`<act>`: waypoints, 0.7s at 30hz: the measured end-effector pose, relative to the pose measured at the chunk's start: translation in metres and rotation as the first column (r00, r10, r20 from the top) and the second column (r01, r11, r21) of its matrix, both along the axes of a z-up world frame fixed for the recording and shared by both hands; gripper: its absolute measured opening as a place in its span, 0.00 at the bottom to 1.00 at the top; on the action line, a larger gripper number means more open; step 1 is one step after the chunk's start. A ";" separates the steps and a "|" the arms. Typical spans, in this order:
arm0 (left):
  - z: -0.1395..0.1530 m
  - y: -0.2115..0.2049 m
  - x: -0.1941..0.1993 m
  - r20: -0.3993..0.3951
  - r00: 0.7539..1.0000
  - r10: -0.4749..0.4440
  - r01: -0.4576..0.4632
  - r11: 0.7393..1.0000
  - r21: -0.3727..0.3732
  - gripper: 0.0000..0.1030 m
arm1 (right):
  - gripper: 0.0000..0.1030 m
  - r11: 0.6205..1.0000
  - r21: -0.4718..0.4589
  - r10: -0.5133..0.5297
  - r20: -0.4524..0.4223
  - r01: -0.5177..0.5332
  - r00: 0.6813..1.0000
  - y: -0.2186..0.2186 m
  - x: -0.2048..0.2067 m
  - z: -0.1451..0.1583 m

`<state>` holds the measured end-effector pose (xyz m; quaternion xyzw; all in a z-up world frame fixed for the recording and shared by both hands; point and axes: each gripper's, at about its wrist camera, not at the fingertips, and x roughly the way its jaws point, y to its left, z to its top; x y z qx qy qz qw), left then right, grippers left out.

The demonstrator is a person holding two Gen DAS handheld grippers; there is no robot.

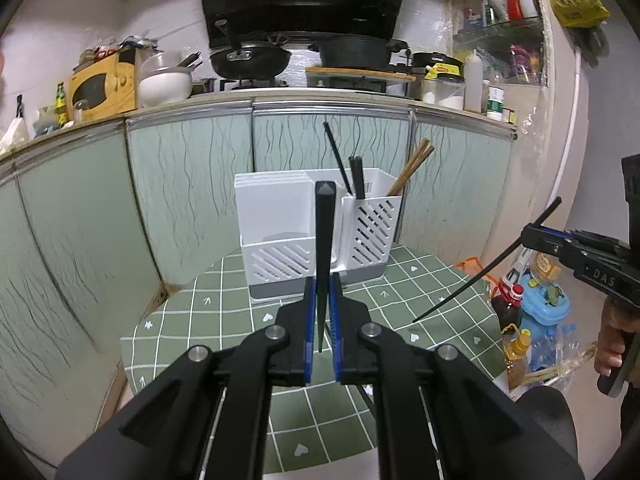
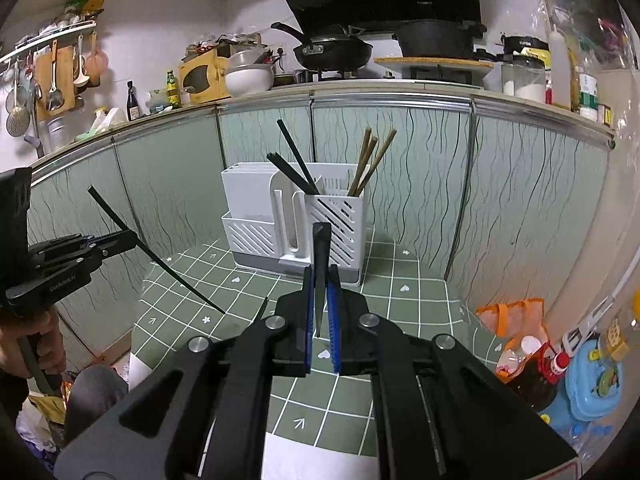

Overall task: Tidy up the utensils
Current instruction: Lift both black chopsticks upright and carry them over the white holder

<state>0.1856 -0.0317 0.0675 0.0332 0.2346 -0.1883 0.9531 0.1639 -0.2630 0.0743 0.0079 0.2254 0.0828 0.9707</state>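
Observation:
My left gripper (image 1: 323, 280) is shut on a black chopstick (image 1: 323, 232) that stands up between its blue pads. The right gripper (image 2: 322, 274) is shut on another black chopstick (image 2: 321, 248). Each gripper shows in the other's view, the right gripper (image 1: 528, 236) with its slanted chopstick (image 1: 480, 276), the left gripper (image 2: 130, 238) with its own (image 2: 168, 266). Both hang above the green checked table (image 2: 400, 304), short of the white utensil holder (image 1: 280, 248) (image 2: 252, 240). Its tall right compartment holds black chopsticks (image 2: 294, 168) and wooden chopsticks (image 2: 368, 164).
Pale green cabinet fronts (image 1: 192, 184) wall the table at the back and left. A counter above carries pans (image 1: 250, 60) and jars. Right of the table, bottles (image 2: 532, 368), an orange bag and a blue toy (image 2: 596, 384) crowd the floor.

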 end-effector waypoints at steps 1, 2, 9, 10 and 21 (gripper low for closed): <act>0.002 0.000 0.002 0.003 1.000 -0.003 0.003 1.000 -0.002 0.08 | 0.06 1.000 0.001 0.000 0.001 0.000 1.000 -0.001 0.001 0.002; 0.002 0.000 0.003 0.003 1.000 -0.004 0.004 1.000 -0.009 0.08 | 0.06 1.000 0.003 0.001 0.001 -0.001 1.000 -0.001 0.002 0.004; 0.008 -0.005 0.019 -0.006 1.000 -0.027 0.027 0.998 -0.049 0.07 | 0.06 1.000 0.008 0.023 0.000 -0.023 1.000 -0.006 0.016 0.020; 0.011 -0.008 0.022 -0.007 0.999 -0.034 0.033 0.998 -0.051 0.07 | 0.06 1.000 0.008 0.026 0.000 -0.026 1.000 -0.006 0.018 0.022; 0.045 -0.033 0.049 0.010 0.995 -0.096 0.096 0.990 -0.106 0.07 | 0.06 1.000 -0.014 0.023 0.038 -0.023 0.999 -0.010 0.040 0.066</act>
